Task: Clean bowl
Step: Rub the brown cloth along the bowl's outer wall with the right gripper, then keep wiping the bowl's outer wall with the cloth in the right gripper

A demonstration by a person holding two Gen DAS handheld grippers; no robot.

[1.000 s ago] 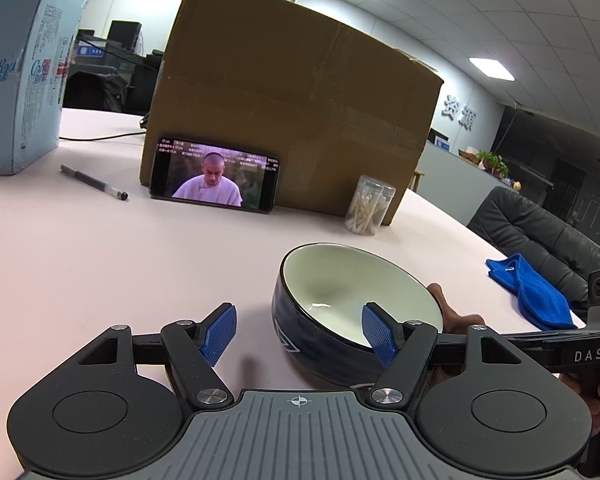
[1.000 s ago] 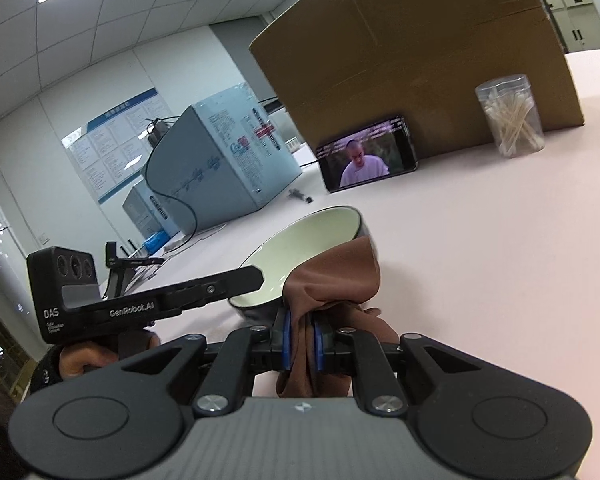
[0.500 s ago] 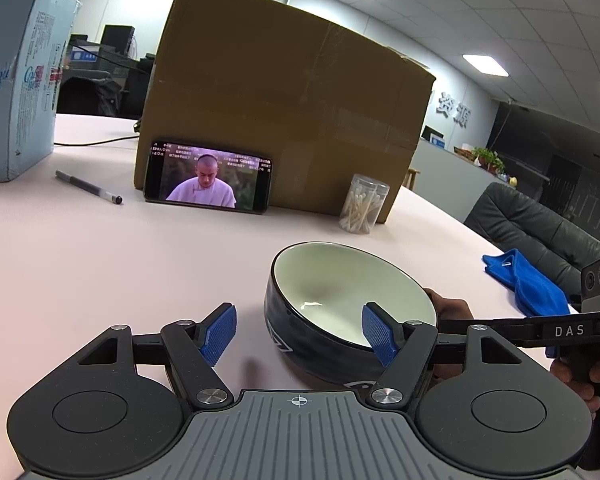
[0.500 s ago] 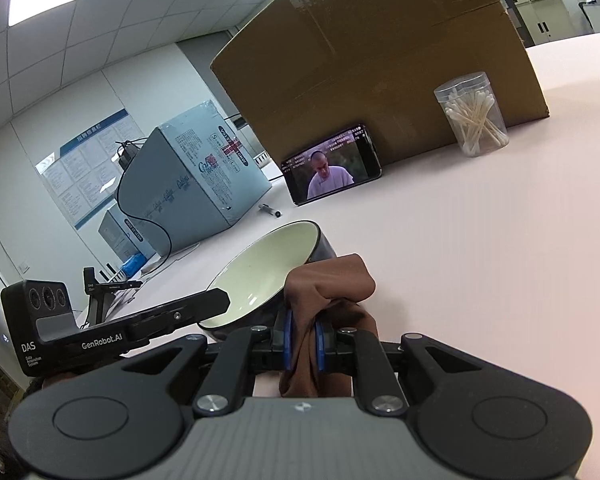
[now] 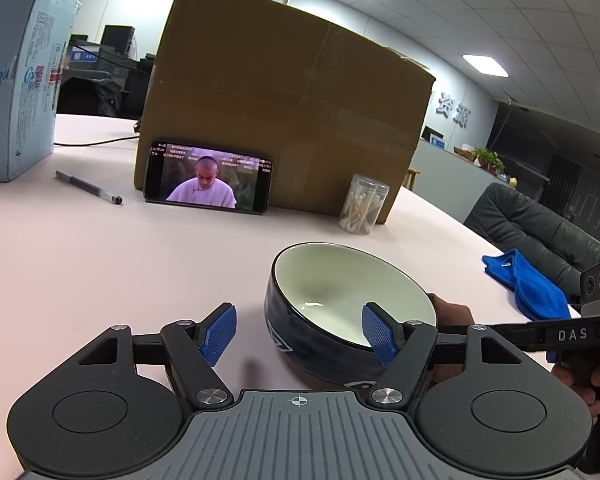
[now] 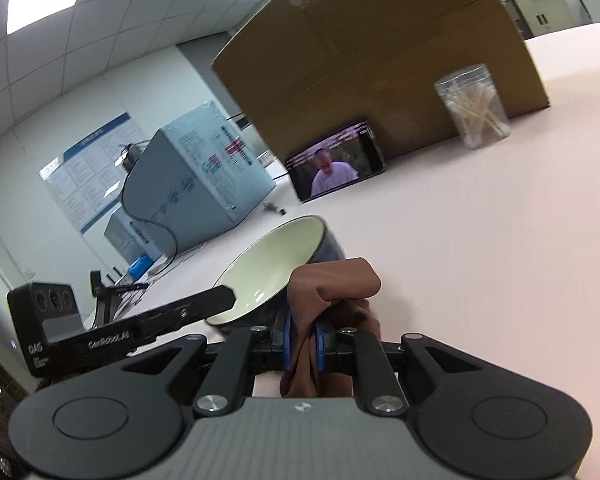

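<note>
Left gripper (image 5: 299, 334) fingers stand part open, nothing pressed between them. Its right pad sits over the near rim of the bowl (image 5: 340, 280), inside the bowl's outline; left pad (image 5: 219, 334) over bare desk (image 5: 100, 260). Cannot tell if the right pad touches the rim.

Right gripper (image 6: 301, 343) fingers are closed on a brown cloth (image 6: 332, 286); the cloth bunches up above the pads and hangs below them. The cloth sits at the bowl's (image 6: 268, 264) dark outer wall, touching or just beside it.

The bowl is on the desk, near, right of centre in the left view; white inside, dark blue outside, looks tilted toward the left gripper. Desk to its left and behind is open, a wide bare stretch.

Further back: phone (image 5: 208, 178) leaning on the box (image 5: 284, 112), screen lit. Pen (image 5: 88, 188) lies left of the phone. Jar of swabs (image 5: 363, 210) right of the phone, near the box corner. Blue carton (image 5: 16, 80) at far left.

Right desk edge runs close past the bowl; a blue cloth (image 5: 528, 284) lies by that edge, a dark chair (image 5: 540, 232) beyond it.

Left view only: blue cloth, chair, the right desk edge, a hand (image 5: 580, 376) on the other gripper's handle. Right view only: the brown cloth in full, open desk (image 6: 480, 240) to the right of the bowl, a second carton (image 6: 128, 236) and cable behind the first, a wall poster (image 6: 88, 176).
</note>
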